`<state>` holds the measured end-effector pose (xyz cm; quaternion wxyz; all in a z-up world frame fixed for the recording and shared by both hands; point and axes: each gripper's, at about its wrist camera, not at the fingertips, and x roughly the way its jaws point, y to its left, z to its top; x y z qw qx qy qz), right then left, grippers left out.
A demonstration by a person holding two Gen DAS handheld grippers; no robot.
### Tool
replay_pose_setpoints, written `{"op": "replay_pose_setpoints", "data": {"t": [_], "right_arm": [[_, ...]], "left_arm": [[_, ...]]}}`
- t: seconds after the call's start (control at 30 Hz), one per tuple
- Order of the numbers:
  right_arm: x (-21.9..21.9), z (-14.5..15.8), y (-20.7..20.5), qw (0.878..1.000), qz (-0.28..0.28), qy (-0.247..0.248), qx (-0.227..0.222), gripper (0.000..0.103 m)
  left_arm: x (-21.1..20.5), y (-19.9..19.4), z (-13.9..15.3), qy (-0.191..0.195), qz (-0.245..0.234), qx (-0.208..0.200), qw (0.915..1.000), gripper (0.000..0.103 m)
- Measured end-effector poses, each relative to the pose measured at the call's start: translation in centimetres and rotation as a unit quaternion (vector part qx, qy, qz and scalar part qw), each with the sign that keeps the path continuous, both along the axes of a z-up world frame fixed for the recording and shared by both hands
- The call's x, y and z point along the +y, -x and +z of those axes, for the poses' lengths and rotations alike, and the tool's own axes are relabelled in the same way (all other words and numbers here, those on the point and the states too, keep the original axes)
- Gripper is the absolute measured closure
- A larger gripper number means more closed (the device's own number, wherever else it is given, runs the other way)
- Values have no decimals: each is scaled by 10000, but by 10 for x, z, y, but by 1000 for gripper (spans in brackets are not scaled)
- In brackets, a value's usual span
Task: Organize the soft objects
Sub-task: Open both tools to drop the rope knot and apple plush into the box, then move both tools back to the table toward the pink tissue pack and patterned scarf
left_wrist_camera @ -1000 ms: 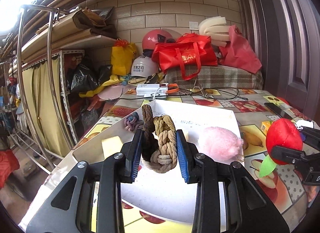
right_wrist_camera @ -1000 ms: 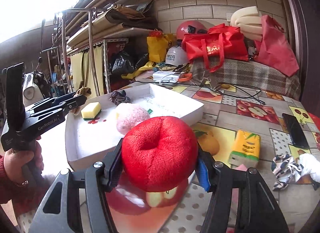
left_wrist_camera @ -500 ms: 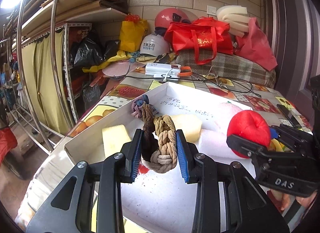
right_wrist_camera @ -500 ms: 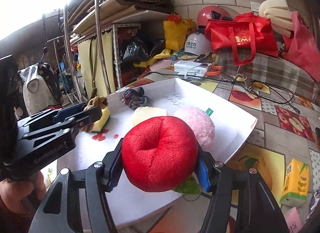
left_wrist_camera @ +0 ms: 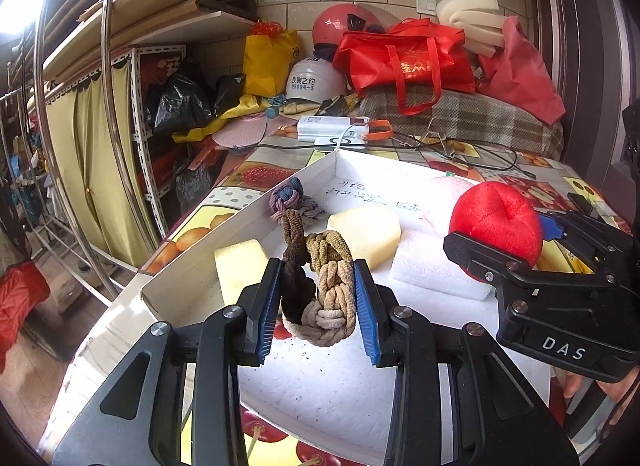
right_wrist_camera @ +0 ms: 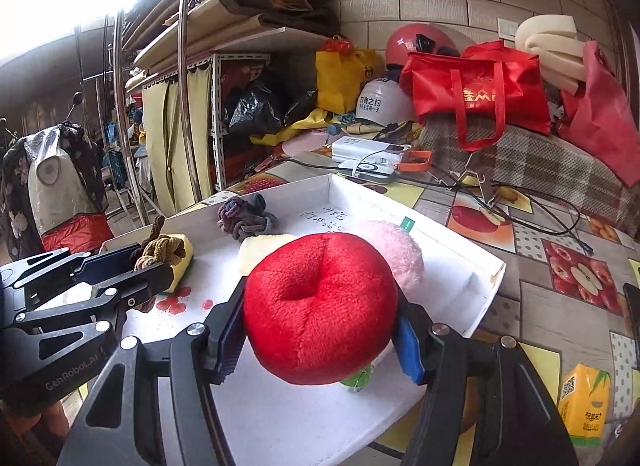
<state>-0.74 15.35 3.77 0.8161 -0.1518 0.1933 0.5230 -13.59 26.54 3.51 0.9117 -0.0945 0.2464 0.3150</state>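
Red plush apple [right_wrist_camera: 320,306] pinched in right fingers [right_wrist_camera: 320,340], braided rope [left_wrist_camera: 318,286] pinched in left fingers [left_wrist_camera: 316,306], both held over tray [left_wrist_camera: 360,386], likely for release there.

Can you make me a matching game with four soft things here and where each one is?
Things:
1. red plush apple
2. braided brown band
3. pink pompom
4. purple scrunchie

Places:
A. lying in the white box, near its far corner
B. squeezed in the right hand-held gripper
C. in the box, just behind the apple
D. squeezed in the left hand-held gripper

Pairs: 1-B, 2-D, 3-C, 4-A
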Motion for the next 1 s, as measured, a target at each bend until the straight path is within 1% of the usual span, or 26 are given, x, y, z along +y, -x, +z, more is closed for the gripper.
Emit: {"op": "replay_pose_setpoints", "data": {"t": [0.07,0.13,0.17,0.2,0.23,0.37,0.47,0.6,0.77,0.87,1.0], "right_arm": [[0,2,4,9999,-3,-46,-113,15],[-2,3,6,9997,-11,-144,-200,15],[-5,4,6,9995,-25,-215,-213,14],[-7,5,5,9994,-79,-273,-222,6],[-9,6,4,9991,-140,-330,-228,0],[-13,9,9,9978,-201,-493,-389,0],[-15,11,13,9966,-215,-599,-513,0],[-18,11,17,9962,-248,-608,-574,0],[-33,9,25,9960,-306,-576,-611,0],[-48,9,31,9959,-254,-569,-651,0],[-77,8,37,9961,-189,-532,-676,0]], "left_arm": [[1,4,1,-62,211,-60,9997,49],[5,11,2,-30,504,-190,9985,20],[9,15,2,37,592,-257,9979,15],[11,17,2,88,668,-294,9973,6],[13,18,1,109,714,-296,9969,0],[8,16,3,-63,779,-217,9967,0],[7,15,3,-116,772,-191,9968,0],[7,15,2,-115,773,-187,9968,0],[4,18,2,-148,783,-310,9963,0],[-3,19,4,-296,755,-371,9960,0],[-22,20,8,-693,578,-465,9948,0]]}}
